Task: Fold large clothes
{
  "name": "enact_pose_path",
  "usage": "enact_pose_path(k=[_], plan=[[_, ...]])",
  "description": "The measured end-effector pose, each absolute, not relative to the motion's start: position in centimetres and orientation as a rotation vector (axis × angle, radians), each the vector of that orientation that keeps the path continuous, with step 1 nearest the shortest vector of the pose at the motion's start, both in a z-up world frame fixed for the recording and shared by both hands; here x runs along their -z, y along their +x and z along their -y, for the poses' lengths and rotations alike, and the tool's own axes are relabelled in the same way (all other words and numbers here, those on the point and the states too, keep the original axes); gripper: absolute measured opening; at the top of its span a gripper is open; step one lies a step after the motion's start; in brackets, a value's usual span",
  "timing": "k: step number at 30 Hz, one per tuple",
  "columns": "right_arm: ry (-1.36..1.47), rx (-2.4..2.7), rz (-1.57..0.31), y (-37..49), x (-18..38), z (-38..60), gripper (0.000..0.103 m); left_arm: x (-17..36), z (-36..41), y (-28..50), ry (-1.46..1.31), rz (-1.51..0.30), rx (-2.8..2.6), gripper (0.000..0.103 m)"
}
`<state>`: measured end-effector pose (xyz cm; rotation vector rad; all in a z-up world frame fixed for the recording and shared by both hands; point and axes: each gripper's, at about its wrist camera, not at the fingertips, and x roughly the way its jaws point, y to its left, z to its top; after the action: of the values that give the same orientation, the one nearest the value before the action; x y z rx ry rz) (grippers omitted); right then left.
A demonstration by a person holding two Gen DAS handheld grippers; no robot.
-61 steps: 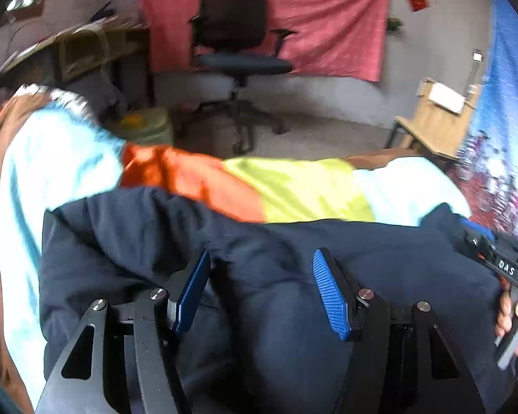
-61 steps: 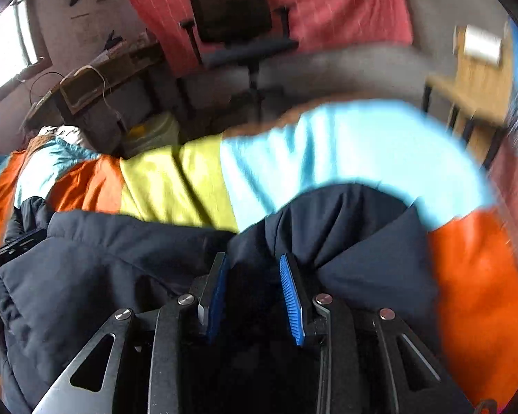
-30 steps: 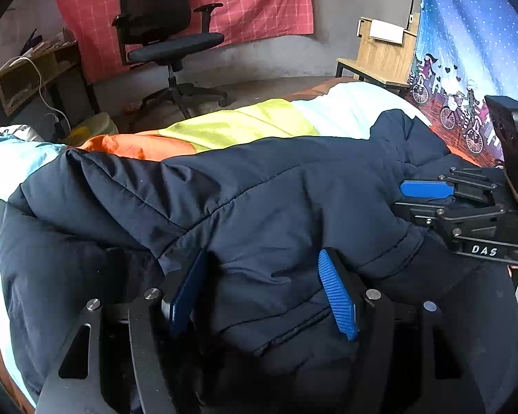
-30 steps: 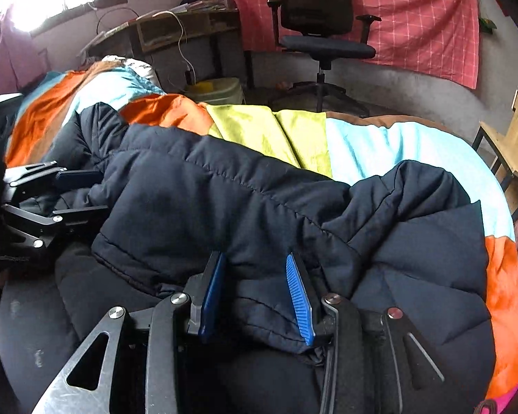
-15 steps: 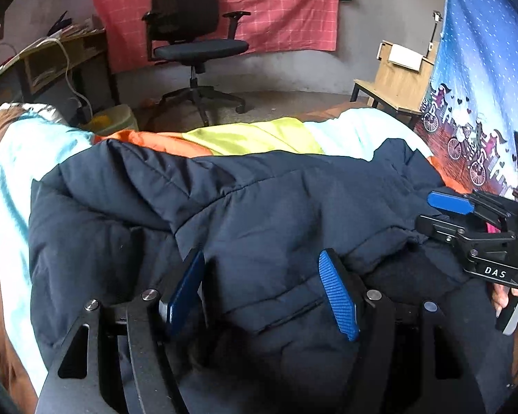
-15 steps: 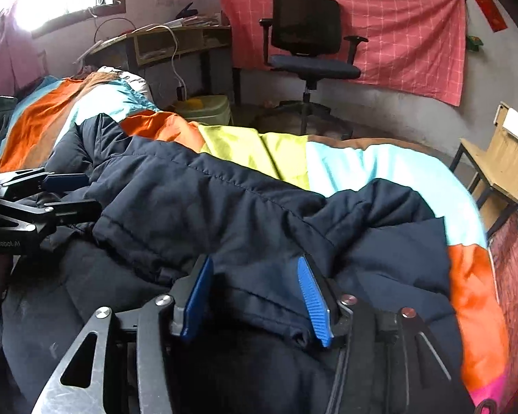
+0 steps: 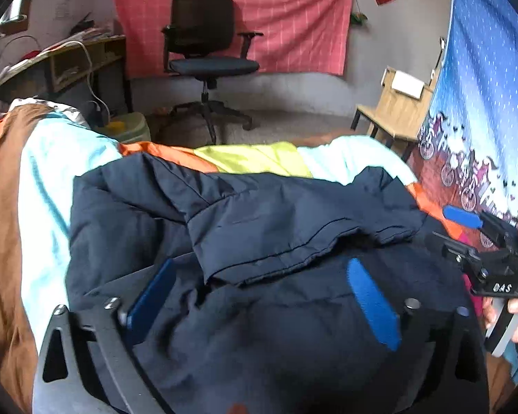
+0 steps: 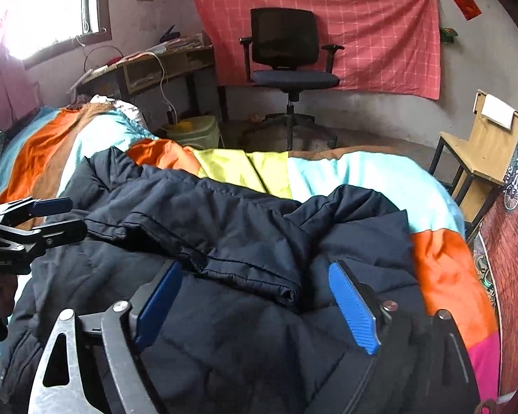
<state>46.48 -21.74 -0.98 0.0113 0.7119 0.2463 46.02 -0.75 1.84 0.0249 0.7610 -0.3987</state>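
Note:
A large dark navy padded jacket (image 7: pixel 276 220) lies on the striped bedspread (image 7: pixel 45 172), its far part folded back toward me over the near part. It also shows in the right wrist view (image 8: pixel 224 227). My left gripper (image 7: pixel 259 269) is open and empty just above the near part of the jacket, at the folded edge. My right gripper (image 8: pixel 255 269) is open and empty, hovering at the same folded edge further right. Each gripper shows in the other's view: the right one (image 7: pixel 466 227) at the right, the left one (image 8: pixel 55 217) at the left, both open.
The bedspread (image 8: pixel 345 176) has orange, yellow, light blue and brown bands. Beyond the bed stand a black office chair (image 7: pixel 207 55), a desk with cables (image 8: pixel 148 65), a green bin (image 8: pixel 197 131) and a wooden chair (image 8: pixel 483 148). A blue patterned hanging (image 7: pixel 483 103) is at the right.
Both grippers carried the jacket's far part toward me and folded it over, then opened and let it go. They have drawn back slightly from the folded edge.

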Motion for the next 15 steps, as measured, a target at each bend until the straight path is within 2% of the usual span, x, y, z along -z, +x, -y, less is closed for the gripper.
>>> enact_pose_path(k=[2,4,15], plan=[[0.025,-0.241,-0.699,45.3,0.1,21.8,0.098,-2.8,0.5,44.5,0.01,-0.734,0.398,0.101],[0.026,-0.232,-0.687,44.1,-0.6,21.9,0.101,-3.5,0.5,43.2,0.008,-0.716,0.393,0.101],[0.068,-0.161,-0.617,33.6,-5.3,21.6,0.103,-7.2,0.3,33.9,0.049,-0.626,0.403,0.101]])
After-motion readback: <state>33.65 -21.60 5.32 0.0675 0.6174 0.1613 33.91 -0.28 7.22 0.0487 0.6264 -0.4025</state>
